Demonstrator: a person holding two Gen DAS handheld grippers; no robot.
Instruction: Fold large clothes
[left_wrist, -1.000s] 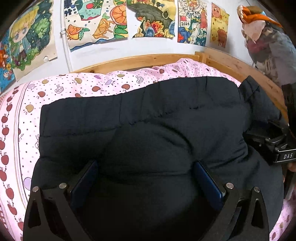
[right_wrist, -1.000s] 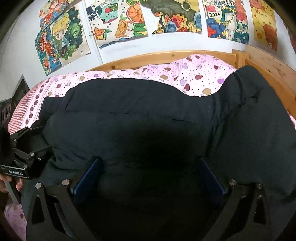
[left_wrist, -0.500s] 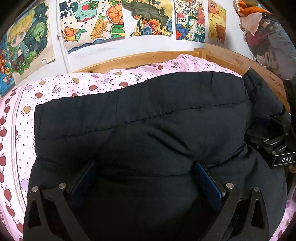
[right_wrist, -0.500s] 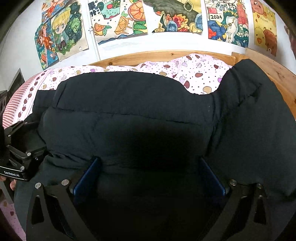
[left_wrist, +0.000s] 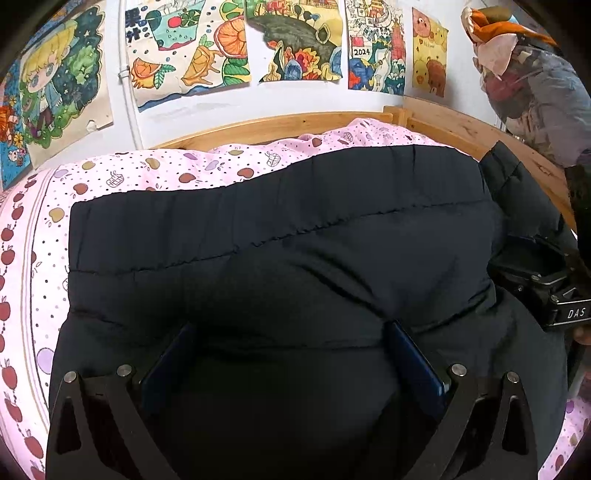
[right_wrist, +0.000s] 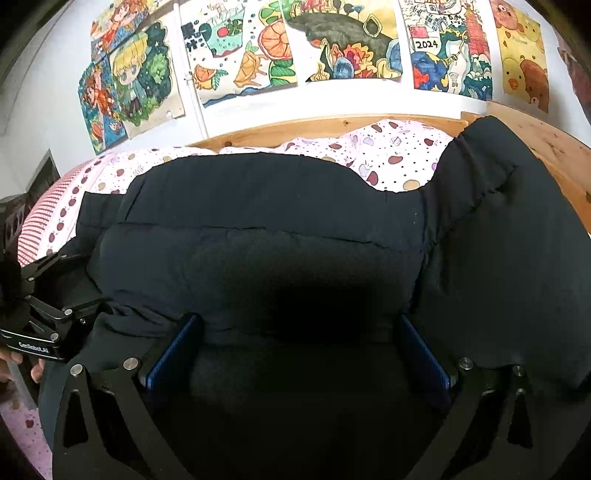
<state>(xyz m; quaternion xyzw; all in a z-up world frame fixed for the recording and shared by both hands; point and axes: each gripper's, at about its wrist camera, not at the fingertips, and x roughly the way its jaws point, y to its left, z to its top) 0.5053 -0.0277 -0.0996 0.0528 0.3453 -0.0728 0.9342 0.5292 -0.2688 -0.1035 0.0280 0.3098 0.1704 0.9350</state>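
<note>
Now spread wider across the pink fruit-print bedsheet (left_wrist: 155, 173), the bulky black quilted jacket (left_wrist: 280, 236) has its far edge lying closer to the pale wooden bed frame (left_wrist: 280, 125) than it did a second ago, with less of the printed sheet showing beyond it. Both hand-held grippers have been carried forward over the bed, the garment's near portion bunched between their fingers. The left gripper (left_wrist: 291, 354) stands with its blue-padded fingers (left_wrist: 413, 358) well apart and thick black padding bulging up between them; the pads press into the cloth, though whether they truly clamp it cannot be told from this view. The right gripper (right_wrist: 299, 347) looks the same, its ribbed blue pads (right_wrist: 424, 354) spread wide around a dark swell of fabric, its hold equally unclear. Each tool appears at the edge of the other's view, the two working side by side along the jacket's near hem. On the right, a sleeve or side panel (right_wrist: 498, 236) rises in a hump against the frame. The shift suggests that a fold of the near half toward the far edge is under way, not finished: the top layer sits puffed and uneven, and it will likely need pressing flat. Colourful drawings (right_wrist: 343, 44) line the white wall behind.
</note>
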